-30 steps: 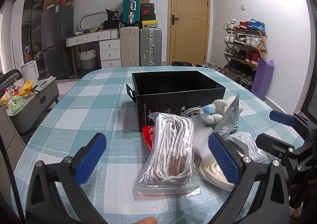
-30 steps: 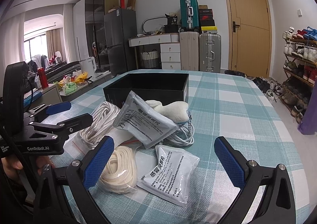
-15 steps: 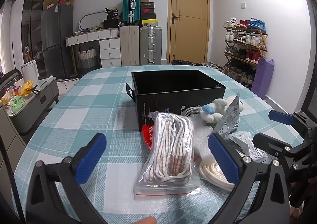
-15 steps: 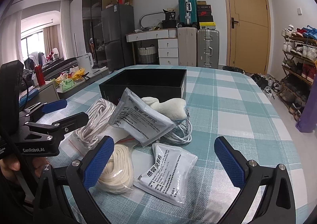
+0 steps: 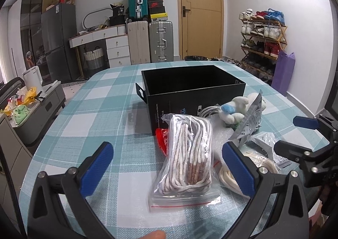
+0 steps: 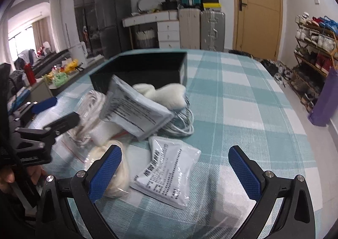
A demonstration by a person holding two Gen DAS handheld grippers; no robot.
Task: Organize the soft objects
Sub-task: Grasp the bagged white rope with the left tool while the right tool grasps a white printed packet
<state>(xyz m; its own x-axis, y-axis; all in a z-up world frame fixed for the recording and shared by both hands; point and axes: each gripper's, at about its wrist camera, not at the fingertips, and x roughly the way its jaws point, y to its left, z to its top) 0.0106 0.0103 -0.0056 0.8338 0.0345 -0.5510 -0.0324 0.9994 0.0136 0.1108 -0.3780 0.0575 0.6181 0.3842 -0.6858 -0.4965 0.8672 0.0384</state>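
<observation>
My left gripper (image 5: 166,154) is open, low over a clear bag of striped rope (image 5: 188,154) on the table. Behind the bag stands an open black box (image 5: 190,89). To its right lie a white plush toy (image 5: 234,110), a white cable (image 5: 208,110), a foil packet (image 5: 249,120) and a cream rope coil (image 5: 228,175). My right gripper (image 6: 175,154) is open, with a white printed packet (image 6: 166,171) between its fingers on the cloth. Beyond it are the foil packet (image 6: 135,110), plush toy (image 6: 166,95), cable (image 6: 181,127) and box (image 6: 139,70).
A teal checked cloth (image 5: 95,120) covers the table. My right gripper (image 5: 286,133) shows at the right of the left wrist view; my left gripper (image 6: 67,107) shows at the left of the right one. Suitcases (image 5: 160,42), a door and a shoe rack (image 5: 262,44) stand beyond.
The right wrist view is now blurred and the pile sits slightly higher and further left in it, so the right gripper is moving. The left gripper has hardly moved.
</observation>
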